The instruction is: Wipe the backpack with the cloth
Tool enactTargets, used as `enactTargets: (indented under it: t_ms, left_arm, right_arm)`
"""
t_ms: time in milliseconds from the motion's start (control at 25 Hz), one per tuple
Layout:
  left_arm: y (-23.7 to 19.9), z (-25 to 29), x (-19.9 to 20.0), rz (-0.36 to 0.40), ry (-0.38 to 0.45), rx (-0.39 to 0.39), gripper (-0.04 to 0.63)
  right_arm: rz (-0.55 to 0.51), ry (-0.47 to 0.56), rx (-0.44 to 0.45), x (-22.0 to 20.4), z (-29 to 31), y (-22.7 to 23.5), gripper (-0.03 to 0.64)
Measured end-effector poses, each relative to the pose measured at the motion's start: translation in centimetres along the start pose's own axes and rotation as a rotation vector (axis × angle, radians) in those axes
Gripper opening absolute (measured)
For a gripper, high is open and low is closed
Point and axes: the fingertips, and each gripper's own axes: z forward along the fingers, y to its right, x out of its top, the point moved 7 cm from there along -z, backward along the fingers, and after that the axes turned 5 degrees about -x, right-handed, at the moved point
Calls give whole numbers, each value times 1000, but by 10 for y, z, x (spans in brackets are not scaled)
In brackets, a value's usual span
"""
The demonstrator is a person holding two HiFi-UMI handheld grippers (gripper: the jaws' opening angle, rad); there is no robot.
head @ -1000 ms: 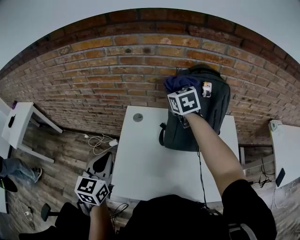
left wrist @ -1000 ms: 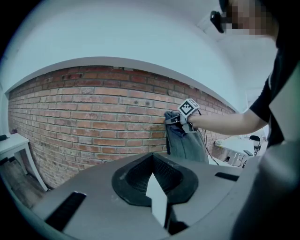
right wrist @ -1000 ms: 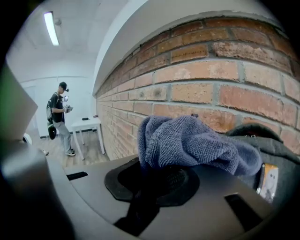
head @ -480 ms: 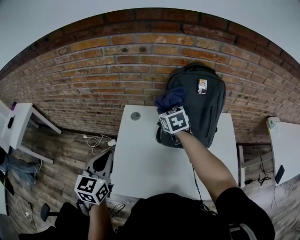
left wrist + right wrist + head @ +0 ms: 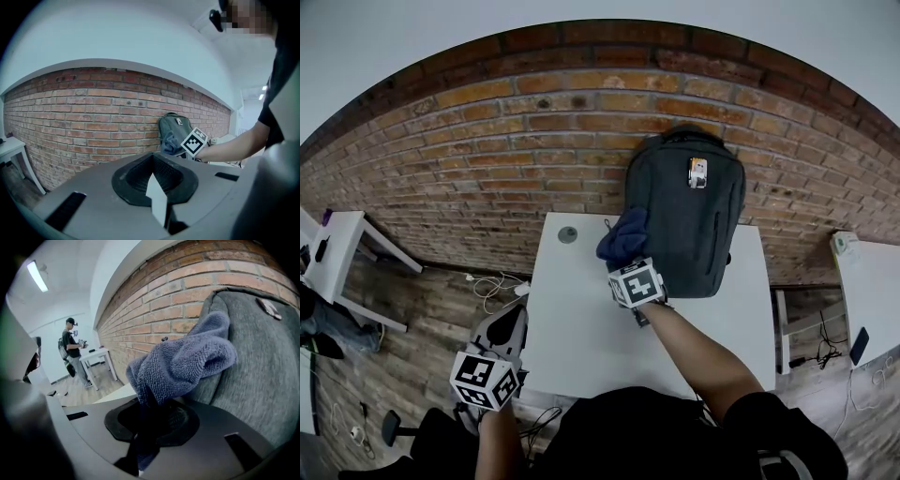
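- Blue terry cloth [image 5: 187,362] is bunched up out of your right gripper [image 5: 147,427], whose jaws are clamped on a narrow fold of it low down.
- The cloth sits against the lower left edge of the backpack [image 5: 689,216], touching the fabric near the side seam.
- The grey backpack stands upright on the white table [image 5: 581,319] with its back to the brick wall [image 5: 506,159].
- Your left gripper [image 5: 502,337] hangs low, off the table's left corner and well apart from the bag, with its jaws together on nothing.
- Risk: nothing braces the bag, so a sideways stroke could slide it along the wall or tip it over.
- Risk: only a small pinch holds the cloth, so dragging hard over coarse fabric may pull it free.
- Risk: the cloth is wadded, so little of it meets the bag and the bare jaws could scrape the side instead.
- Risk: a strap or the small tag [image 5: 697,172] high on the front could catch the cloth if you sweep across it.
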Motion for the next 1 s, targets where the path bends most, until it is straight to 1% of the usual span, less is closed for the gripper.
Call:
enactTargets:
  t_ms: [320, 640, 760, 840, 1000]
  left_arm:
    - [5, 4, -1, 6, -6, -11, -9]
    - [10, 11, 2, 16, -4, -33, -9]
    - [11, 14, 4, 22, -7, -44, -9]
    - [12, 16, 5, 26, -8, -52, -9]
    - [12, 20, 6, 30, -12, -61, -9]
  right_arm:
    - [42, -78, 12, -59, -3, -10, 64]
    - [112, -99, -7, -96, -21, 6, 64]
    - [131, -94, -37, -103, -33, 18, 64]
    - [163, -82, -59, -105, -42, 27, 64]
    - [230, -32, -106, -99, -61, 47, 64]
